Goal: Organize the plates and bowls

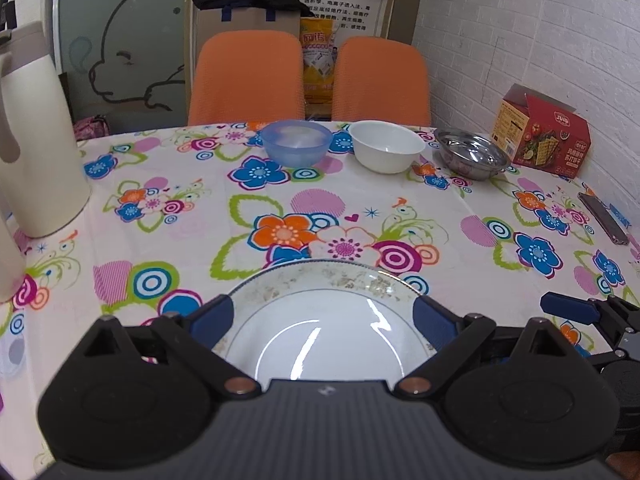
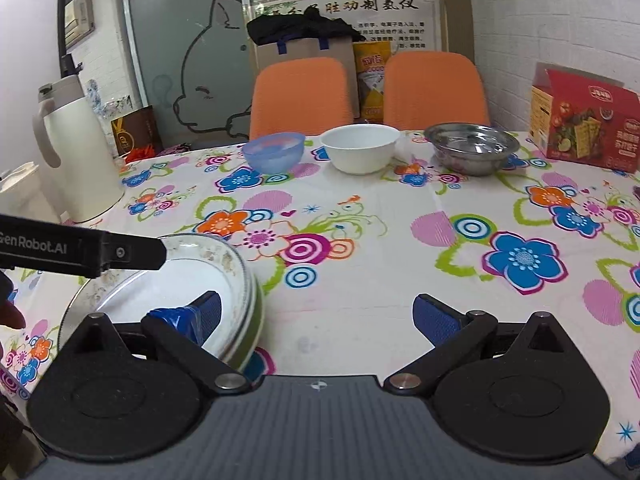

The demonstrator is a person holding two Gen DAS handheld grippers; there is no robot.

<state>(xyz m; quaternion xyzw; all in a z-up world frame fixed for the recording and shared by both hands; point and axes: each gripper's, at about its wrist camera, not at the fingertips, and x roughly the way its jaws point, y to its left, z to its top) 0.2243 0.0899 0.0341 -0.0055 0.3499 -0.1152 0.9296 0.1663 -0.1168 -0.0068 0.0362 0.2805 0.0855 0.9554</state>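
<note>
Both grippers are held low over the near edge of the tabletop (image 2: 360,312), which is covered with a bright flowered cloth. Your left gripper (image 1: 324,320) has its blue-padded fingers (image 1: 212,320) spread wide, one on each side of a stack of plates (image 1: 320,328). From this view you cannot tell whether the pads touch the rim or only straddle it. The right wrist view shows the left gripper's black body reaching across the far rim of the stack, so it seems to hover over the plates rather than carry them.

Your right gripper (image 2: 316,316) is also wide open and holds nothing. Its left finger (image 2: 204,316) lies in front of the plate stack, and its right finger sits over bare cloth. The stack appears slightly tilted, with a green-edged plate (image 2: 254,332) showing beneath the white one. That suggests the plates have been gathered here at the near left, in front of you, as the collecting spot.

At the far side of the tabletop three bowls stand in a row, separate and upright. From left to right: a blue plastic bowl (image 1: 296,144), a white bowl (image 1: 386,146) and a steel bowl (image 1: 472,152). They are not yet nested, so that part of the tidying looks undone.

A cream jug (image 1: 36,148) stands at the far left. A red cracker box (image 1: 542,134) sits at the far right by the wall, and a dark phone (image 1: 604,218) lies near the right edge. Two orange chairs (image 1: 246,76) stand beyond the table.
</note>
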